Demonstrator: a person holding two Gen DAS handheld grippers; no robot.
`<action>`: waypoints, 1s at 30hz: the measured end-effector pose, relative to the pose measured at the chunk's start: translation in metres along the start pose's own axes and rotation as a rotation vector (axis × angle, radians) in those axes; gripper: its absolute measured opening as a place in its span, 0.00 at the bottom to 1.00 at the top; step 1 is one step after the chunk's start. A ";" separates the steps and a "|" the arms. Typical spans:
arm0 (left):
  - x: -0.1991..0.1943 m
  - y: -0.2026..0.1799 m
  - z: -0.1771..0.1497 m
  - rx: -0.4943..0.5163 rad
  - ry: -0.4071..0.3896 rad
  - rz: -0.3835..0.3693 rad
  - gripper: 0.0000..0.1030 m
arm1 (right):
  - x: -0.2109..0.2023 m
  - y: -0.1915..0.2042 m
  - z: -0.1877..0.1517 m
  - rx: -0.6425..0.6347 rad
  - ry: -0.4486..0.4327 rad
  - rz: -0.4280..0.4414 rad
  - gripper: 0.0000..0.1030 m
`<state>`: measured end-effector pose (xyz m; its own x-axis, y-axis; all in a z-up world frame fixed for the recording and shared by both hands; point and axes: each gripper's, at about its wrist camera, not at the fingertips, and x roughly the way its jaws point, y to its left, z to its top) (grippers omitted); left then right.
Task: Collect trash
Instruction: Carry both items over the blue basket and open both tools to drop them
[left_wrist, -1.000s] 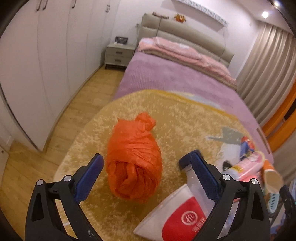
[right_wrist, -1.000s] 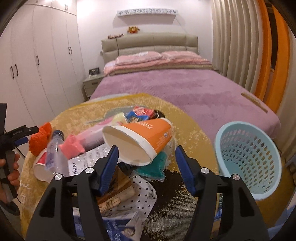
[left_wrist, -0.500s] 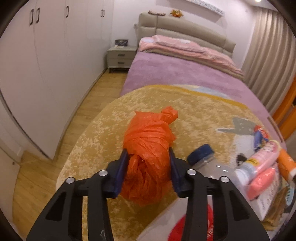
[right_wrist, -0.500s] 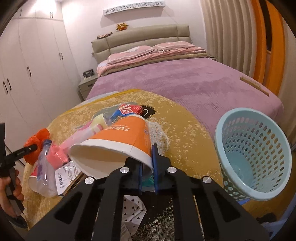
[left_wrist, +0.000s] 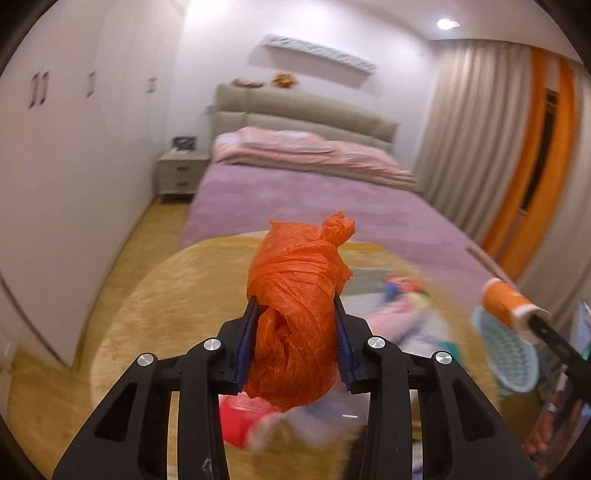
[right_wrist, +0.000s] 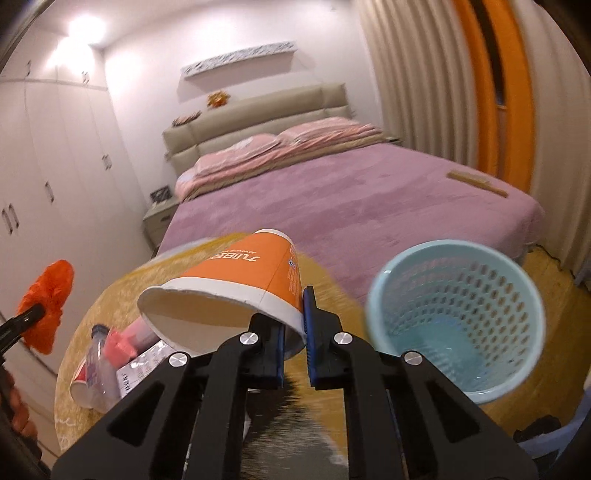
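Note:
My left gripper (left_wrist: 295, 328) is shut on a knotted orange plastic bag (left_wrist: 299, 306) and holds it up above the yellow rug (left_wrist: 166, 295). The same orange bag (right_wrist: 46, 306) shows at the left edge of the right wrist view. My right gripper (right_wrist: 294, 325) is shut on the rim of an orange and white paper cup (right_wrist: 236, 288), lifted off the rug with its mouth toward the camera. That cup (left_wrist: 506, 302) appears at the right of the left wrist view. A light blue perforated basket (right_wrist: 458, 325) stands just right of the right gripper, open side up.
More trash lies on the rug: a clear plastic bottle (right_wrist: 98, 369), a pink tube (right_wrist: 129, 336), a red and white cup (left_wrist: 236, 421) and papers. A purple bed (right_wrist: 332, 206) fills the background, white wardrobes (right_wrist: 44, 177) the left, curtains (right_wrist: 424, 85) the right.
Both grippers closed on their things, the left on the orange bag and the right on the cup's rim. Both then lifted them off the rug, and the views swung toward the basket.

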<state>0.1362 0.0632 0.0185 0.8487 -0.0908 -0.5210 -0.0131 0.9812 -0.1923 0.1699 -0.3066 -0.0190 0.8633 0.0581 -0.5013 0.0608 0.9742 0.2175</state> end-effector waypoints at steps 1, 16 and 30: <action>-0.003 -0.013 0.000 0.008 -0.003 -0.027 0.34 | -0.004 -0.008 0.001 0.012 -0.007 -0.011 0.07; 0.034 -0.274 -0.034 0.173 0.139 -0.402 0.34 | -0.014 -0.155 0.008 0.174 0.046 -0.258 0.07; 0.150 -0.338 -0.099 0.172 0.385 -0.405 0.36 | 0.040 -0.200 -0.024 0.168 0.237 -0.355 0.08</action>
<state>0.2153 -0.2988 -0.0772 0.5148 -0.4879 -0.7049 0.3854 0.8662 -0.3181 0.1808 -0.4934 -0.1025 0.6369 -0.2058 -0.7429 0.4296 0.8949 0.1204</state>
